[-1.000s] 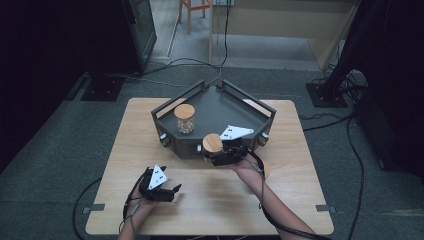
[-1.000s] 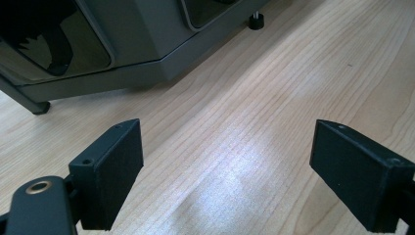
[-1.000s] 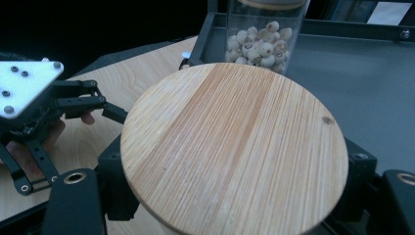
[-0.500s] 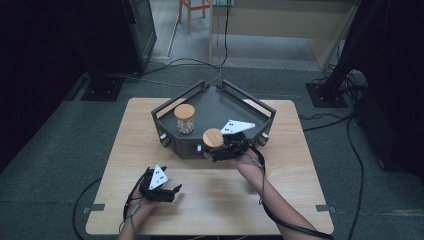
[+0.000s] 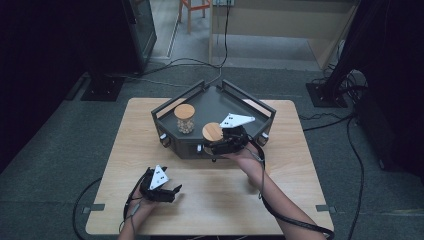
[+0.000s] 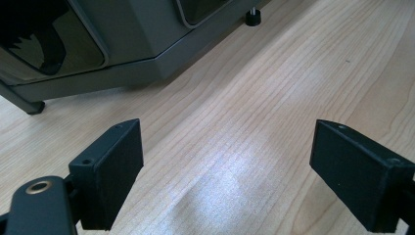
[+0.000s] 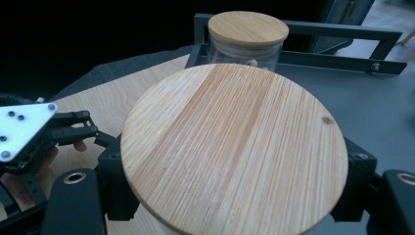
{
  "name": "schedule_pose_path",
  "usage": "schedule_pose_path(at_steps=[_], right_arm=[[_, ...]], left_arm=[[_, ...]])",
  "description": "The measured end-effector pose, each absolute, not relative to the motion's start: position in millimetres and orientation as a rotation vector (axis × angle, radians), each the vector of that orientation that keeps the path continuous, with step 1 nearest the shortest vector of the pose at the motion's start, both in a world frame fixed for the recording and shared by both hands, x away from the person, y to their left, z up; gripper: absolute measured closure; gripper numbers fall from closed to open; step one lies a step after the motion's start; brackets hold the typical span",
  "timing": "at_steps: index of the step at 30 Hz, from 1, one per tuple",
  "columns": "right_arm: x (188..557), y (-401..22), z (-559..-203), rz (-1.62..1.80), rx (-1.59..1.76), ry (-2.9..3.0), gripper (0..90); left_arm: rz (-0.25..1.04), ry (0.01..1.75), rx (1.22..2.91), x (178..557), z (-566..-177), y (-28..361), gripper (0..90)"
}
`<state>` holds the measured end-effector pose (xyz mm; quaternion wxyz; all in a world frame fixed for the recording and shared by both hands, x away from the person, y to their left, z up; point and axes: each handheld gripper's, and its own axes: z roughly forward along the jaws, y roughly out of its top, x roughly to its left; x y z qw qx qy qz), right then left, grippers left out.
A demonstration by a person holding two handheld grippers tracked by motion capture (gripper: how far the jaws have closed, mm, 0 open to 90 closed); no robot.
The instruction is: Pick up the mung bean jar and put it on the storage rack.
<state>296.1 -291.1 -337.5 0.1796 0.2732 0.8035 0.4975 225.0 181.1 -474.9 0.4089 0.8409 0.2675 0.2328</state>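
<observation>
R gripper (image 5: 216, 146) clamps wood-lidded jar (image 7: 234, 147) over tray rim (image 5: 192, 149); L gripper (image 5: 172, 192) open, idle. Risk: jar base clips rim, tips.

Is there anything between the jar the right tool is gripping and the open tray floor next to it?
Nothing visible blocks it. The right tool is shut on the held jar at the tray's front edge. The second jar stands apart to one side, and bare grey floor lies beside the held jar.
</observation>
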Motion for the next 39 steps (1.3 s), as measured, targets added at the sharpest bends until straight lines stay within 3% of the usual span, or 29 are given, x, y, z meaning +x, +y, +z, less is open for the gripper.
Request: schedule_pose_path(at_steps=[39], right_arm=[[332,-275,-330,1.361,0.817,2.241,25.5]], left_arm=[[0.586,0.661,2.134,225,-474,178,12.4]])
